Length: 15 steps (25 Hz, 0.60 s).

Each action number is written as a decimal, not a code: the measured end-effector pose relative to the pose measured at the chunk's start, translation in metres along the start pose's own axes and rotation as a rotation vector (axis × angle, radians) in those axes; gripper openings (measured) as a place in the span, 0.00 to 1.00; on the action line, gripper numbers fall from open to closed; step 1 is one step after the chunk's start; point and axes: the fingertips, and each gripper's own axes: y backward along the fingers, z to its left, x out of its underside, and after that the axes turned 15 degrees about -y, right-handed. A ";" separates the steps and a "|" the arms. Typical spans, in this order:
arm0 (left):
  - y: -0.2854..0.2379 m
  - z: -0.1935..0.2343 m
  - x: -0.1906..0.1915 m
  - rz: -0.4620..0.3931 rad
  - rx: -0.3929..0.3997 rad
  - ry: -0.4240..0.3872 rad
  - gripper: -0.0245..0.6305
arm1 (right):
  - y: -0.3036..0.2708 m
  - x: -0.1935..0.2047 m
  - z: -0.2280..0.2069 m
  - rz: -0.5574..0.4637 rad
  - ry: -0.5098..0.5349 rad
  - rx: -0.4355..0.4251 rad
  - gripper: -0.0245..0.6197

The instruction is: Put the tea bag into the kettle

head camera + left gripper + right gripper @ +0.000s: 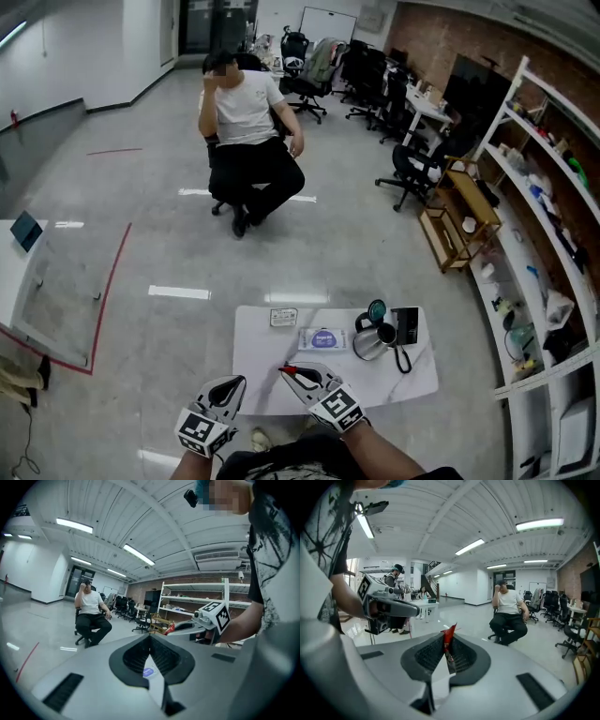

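A steel kettle [375, 340] stands on the right part of the small white table [262, 361], with a teal lid [377, 309] raised behind it. My right gripper [287, 371] hovers over the table's front edge, left of the kettle, shut on a red tea bag [291, 370]. In the right gripper view the tea bag [448, 636] sticks up between the closed jaws of the right gripper [447, 641]. My left gripper [240, 381] is held off the table's front left corner. The left gripper [150, 638] has its tips together and nothing between them.
A purple-and-white packet [322, 339] lies mid-table, a small box [283, 318] behind it and a black base [406, 325] beside the kettle. A person [246, 141] sits on an office chair beyond the table. White shelves [544, 216] line the right wall.
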 end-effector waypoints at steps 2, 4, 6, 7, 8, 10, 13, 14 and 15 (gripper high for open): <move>-0.006 -0.002 -0.010 -0.028 0.024 -0.014 0.05 | 0.014 -0.005 -0.001 -0.036 0.013 0.007 0.10; -0.012 -0.007 -0.014 -0.038 0.058 -0.022 0.05 | 0.027 -0.010 -0.003 -0.066 0.025 0.032 0.10; -0.020 -0.015 -0.016 -0.040 0.104 -0.038 0.05 | 0.039 -0.016 -0.006 -0.096 0.029 0.073 0.10; -0.025 -0.020 -0.017 -0.042 0.125 -0.046 0.05 | 0.044 -0.020 -0.008 -0.109 0.032 0.090 0.10; -0.032 -0.024 -0.017 -0.044 0.143 -0.049 0.05 | 0.049 -0.023 -0.011 -0.120 0.035 0.102 0.10; -0.045 -0.032 -0.019 -0.049 0.167 -0.045 0.05 | 0.060 -0.025 -0.017 -0.132 0.037 0.124 0.10; -0.064 -0.045 -0.027 -0.056 0.191 -0.044 0.05 | 0.077 -0.021 -0.032 -0.149 0.026 0.159 0.10; -0.070 -0.052 -0.030 -0.058 0.202 -0.052 0.05 | 0.085 -0.019 -0.038 -0.156 0.021 0.171 0.10; -0.076 -0.059 -0.033 -0.061 0.212 -0.061 0.05 | 0.093 -0.018 -0.045 -0.163 0.017 0.182 0.10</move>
